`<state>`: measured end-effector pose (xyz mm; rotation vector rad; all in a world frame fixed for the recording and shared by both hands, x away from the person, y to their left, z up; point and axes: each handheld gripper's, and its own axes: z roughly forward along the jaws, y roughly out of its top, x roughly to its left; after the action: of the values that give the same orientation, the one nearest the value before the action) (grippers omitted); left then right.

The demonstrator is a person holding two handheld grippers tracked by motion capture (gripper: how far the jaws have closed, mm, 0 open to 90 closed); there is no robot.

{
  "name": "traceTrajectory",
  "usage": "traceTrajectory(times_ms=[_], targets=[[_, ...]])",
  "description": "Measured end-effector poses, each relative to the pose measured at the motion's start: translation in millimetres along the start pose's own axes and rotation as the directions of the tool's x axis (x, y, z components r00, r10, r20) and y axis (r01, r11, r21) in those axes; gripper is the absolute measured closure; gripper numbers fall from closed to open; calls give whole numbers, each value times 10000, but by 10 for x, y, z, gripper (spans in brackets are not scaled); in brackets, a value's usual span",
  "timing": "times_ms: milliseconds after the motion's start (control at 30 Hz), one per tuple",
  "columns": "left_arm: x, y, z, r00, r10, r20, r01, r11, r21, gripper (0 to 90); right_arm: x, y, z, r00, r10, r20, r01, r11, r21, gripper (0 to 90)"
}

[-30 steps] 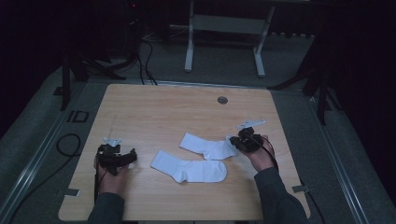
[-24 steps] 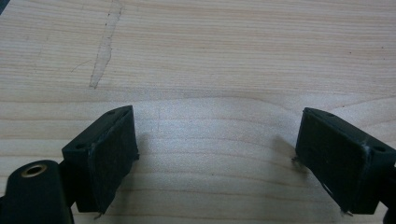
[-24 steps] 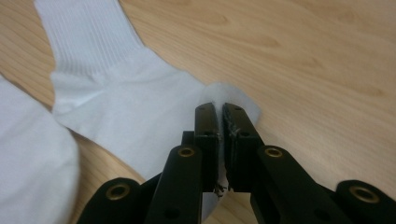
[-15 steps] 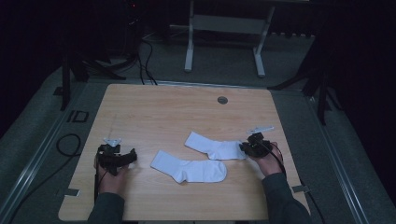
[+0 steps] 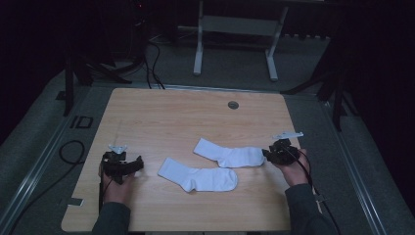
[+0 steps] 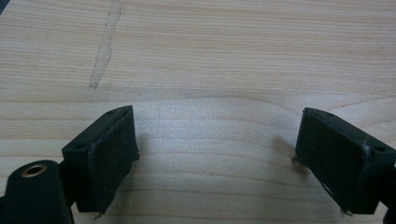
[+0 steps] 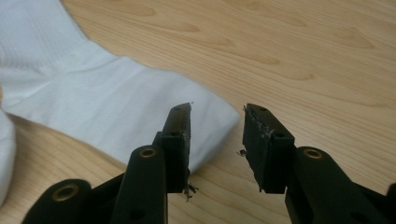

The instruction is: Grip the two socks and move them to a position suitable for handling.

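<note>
Toe end of the far white sock (image 7: 112,100) is being partly hidden by the right tool (image 7: 217,140), jaws slightly parted; left tool (image 6: 217,154) is being held spread over bare tabletop (image 6: 210,60).

Surface (image 5: 186,117): pale wood, visible grain, matt, scuff streak. Socks (image 5: 230,155): white knit cloth, fine ribbed, soft matt. Right gripper (image 7: 217,140) jaws: black, matt pads, frayed edges.
</note>
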<state>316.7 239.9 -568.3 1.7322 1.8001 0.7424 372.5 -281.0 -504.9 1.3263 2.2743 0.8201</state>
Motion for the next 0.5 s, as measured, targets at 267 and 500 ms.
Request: traceTrajectory(times_ms=[267, 500], targets=[[1, 0, 0, 10000, 6, -2, -6, 10000, 4, 125, 252, 110, 133, 9969, -659, -432, 664, 9978, 94, 601], [1, 0, 0, 10000, 12, -2, -12, 10000, 8, 125, 509, 261, 219, 9885, -1193, -932, 1187, 9929, -116, 597]])
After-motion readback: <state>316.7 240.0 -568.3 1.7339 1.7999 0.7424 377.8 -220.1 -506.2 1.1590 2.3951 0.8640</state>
